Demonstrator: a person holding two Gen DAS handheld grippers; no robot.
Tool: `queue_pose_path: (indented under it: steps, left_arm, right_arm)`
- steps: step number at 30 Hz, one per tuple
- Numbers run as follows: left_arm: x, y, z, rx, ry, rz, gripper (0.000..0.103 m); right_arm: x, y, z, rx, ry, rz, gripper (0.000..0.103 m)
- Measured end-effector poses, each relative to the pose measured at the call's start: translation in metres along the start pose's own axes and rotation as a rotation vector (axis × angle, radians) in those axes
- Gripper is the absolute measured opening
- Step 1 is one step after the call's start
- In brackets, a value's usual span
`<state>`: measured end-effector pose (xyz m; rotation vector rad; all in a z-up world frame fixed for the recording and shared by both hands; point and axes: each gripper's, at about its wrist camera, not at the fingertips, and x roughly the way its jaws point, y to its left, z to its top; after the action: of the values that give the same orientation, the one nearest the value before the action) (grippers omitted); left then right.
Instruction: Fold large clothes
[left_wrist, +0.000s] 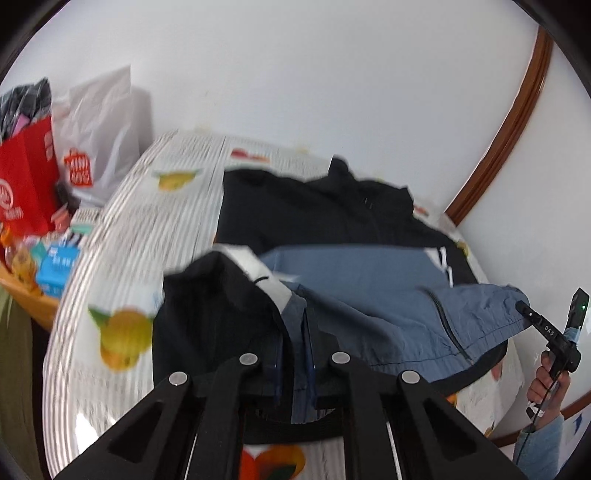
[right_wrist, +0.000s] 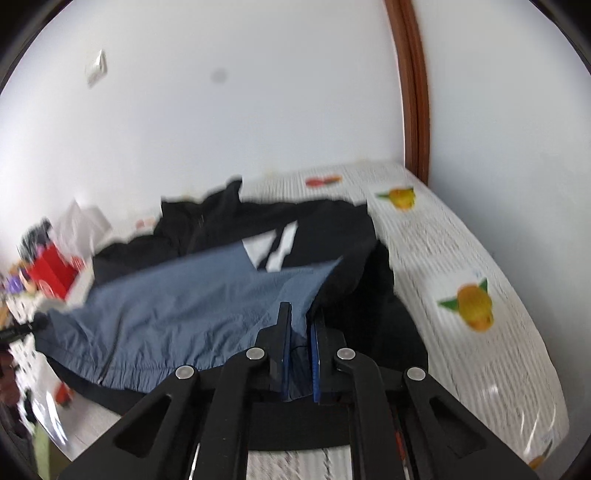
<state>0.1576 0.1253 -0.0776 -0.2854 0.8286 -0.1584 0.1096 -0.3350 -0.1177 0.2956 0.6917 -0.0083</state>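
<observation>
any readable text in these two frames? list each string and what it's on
"DAS": white letters on the right gripper's black finger, seen from the left wrist view.
Red bag: white characters and a round logo, too blurred to read.
White plastic bag: red printed logo, blurred, unreadable.
Blue box: white print, too small and blurred.
Jacket: white graphic stripes only, no lettering visible.

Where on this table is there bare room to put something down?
Bare tablecloth runs between the jacket and the table's right edge, and another strip lies left of the jacket toward the bags. The middle is covered; both grippers pinch cloth.
</observation>
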Motion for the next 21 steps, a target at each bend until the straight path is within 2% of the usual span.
queue_pose_path:
  steps: [6, 10, 14, 18, 21]
  left_arm:
    - [0.019, -0.001, 0.036, 0.002, -0.034, -0.009, 0.009]
    - [0.040, -0.002, 0.050, 0.020, -0.027, 0.019, 0.009]
    - [0.068, 0.002, 0.056, 0.032, 0.005, 0.050, 0.010]
    - [0.093, 0.008, 0.055, 0.016, 0.058, 0.051, 0.010]
    - [0.103, 0.010, 0.054, 0.010, 0.087, 0.056, 0.012]
  right_arm:
    - [0.011, 0.004, 0.031, 0.011, -0.054, 0.008, 0.008]
    - [0.031, 0.004, 0.044, 0.007, -0.065, -0.008, 0.008]
    - [0.066, 0.003, 0.044, -0.009, -0.027, -0.046, 0.008]
    - [0.102, 0.000, 0.036, -0.009, 0.030, -0.094, 0.008]
    - [0.117, 0.000, 0.033, -0.013, 0.070, -0.122, 0.013]
